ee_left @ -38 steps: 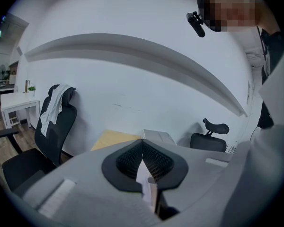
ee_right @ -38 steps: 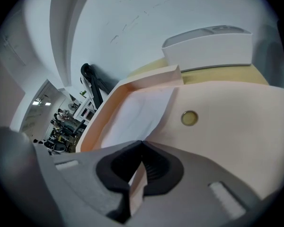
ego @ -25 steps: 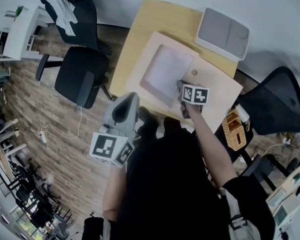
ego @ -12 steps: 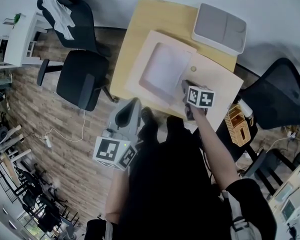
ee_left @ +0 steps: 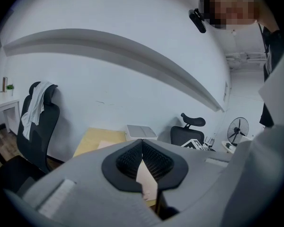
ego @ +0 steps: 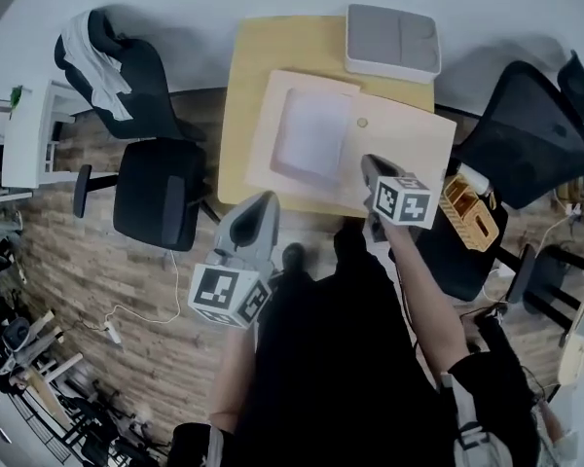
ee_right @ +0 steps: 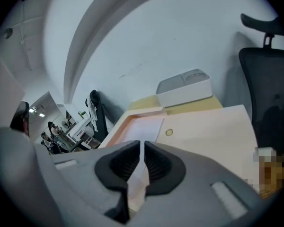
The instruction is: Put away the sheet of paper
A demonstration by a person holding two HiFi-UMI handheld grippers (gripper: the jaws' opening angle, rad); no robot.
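Currently: person stands at the near edge of a light wooden table [ego: 258,56], one tool in each hand.

Sheet of paper [ego: 311,134]: lies flat in the left half of an open cream folder [ego: 409,149] spread across the table. White sheet, set square inside the folder's raised rim. Neither tool touches it. A small round button [ego: 362,123] sits on the folder's right half, just beside the sheet's far right corner.

Right tool [ego: 369,164]: tips over the folder's right half, near its front edge, just right of the sheet. Its own view shows the pads drawn in to a thin slit with nothing between them; folder and sheet show beyond.

Left tool [ego: 266,202]: low on the left, tips at the table's near edge, just short of the folder's front left corner. Its own view shows the pads meeting at the tips, nothing gripped. It points across the table toward the wall.

Surroundings: flat grey case [ego: 392,42] at the far edge of the table, against the wall, just beyond the folder. Black office chair [ego: 156,193] left of the table; a second one behind it with a pale garment [ego: 92,56] draped over the back. Another black chair [ego: 521,115] to the right. Wooden slatted rack [ego: 467,212] on the right, beside the right arm. Plank floor [ego: 97,261].
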